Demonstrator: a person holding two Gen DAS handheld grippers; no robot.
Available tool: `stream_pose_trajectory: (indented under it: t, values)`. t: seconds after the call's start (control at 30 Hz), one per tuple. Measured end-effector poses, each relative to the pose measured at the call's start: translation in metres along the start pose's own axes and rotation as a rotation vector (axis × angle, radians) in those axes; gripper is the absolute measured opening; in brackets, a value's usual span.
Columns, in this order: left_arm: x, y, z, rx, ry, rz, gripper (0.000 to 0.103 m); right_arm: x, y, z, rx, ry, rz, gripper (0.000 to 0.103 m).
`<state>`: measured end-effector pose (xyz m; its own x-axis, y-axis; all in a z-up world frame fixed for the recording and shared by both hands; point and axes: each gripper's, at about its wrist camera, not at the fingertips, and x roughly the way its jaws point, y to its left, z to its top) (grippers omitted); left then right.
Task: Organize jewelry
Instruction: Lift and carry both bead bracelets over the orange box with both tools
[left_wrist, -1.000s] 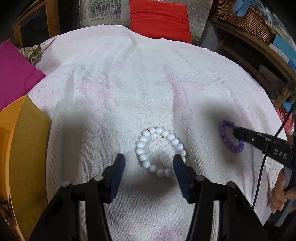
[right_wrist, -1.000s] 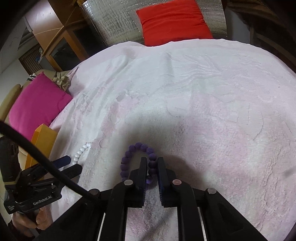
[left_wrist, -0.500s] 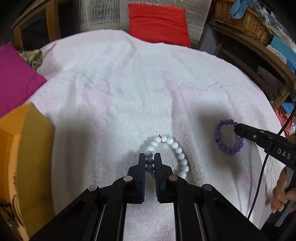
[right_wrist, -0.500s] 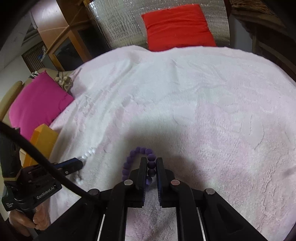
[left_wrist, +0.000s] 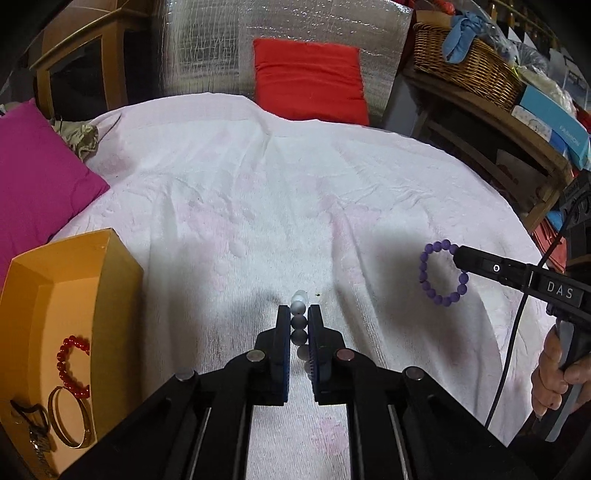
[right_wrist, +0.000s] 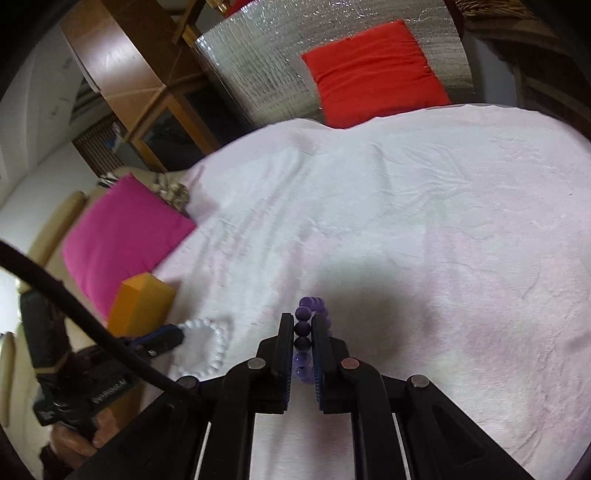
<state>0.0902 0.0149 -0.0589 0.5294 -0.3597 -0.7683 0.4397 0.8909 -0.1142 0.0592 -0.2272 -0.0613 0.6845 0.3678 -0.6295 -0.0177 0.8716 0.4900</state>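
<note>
Spreading across both views, the white towel (left_wrist: 295, 206) is covering the surface, with a red cushion (left_wrist: 308, 83) lying at its far edge and a magenta cushion (left_wrist: 33, 177) sitting at the left side. I am seeing the orange box (left_wrist: 118, 295) standing on the towel's left edge just beside the magenta cushion; its open inside is holding a red bead bracelet (left_wrist: 70, 362), a gold bangle (left_wrist: 70, 421) and a watch-like piece I cannot make out clearly. A wicker basket (left_wrist: 465, 62) is resting on a shelf to the far right.

My left tool (left_wrist: 299, 321) is pinching the white bead bracelet (left_wrist: 300, 314), its fingers pressed against a run of beads, and from the right wrist view the loop (right_wrist: 212, 343) is hanging from that tool, near the orange box (right_wrist: 142, 306); I cannot tell whether its lower end is touching the towel.

My right tool (right_wrist: 303, 328) is clamping the purple bead bracelet (right_wrist: 306, 325) in the same way, beads stacked between the two fingers. In the left wrist view that purple loop (left_wrist: 439, 273) is dangling from the tool tip, well apart from the box on the opposite side.
</note>
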Motion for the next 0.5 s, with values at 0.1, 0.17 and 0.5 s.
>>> stream_pose_trajectory:
  t: [0.1, 0.17, 0.5]
  values:
    - [0.001, 0.001, -0.003, 0.004, 0.012, 0.007, 0.009, 0.002, 0.005, -0.001, -0.005, 0.005, 0.013, 0.011]
    - [0.008, 0.0, -0.003, 0.009, 0.028, 0.015, 0.009, 0.005, 0.007, -0.003, -0.01, 0.018, 0.007, 0.011]
    - [0.019, -0.008, -0.01, 0.043, 0.064, 0.043, 0.009, 0.019, 0.005, -0.012, -0.027, 0.077, -0.046, 0.011]
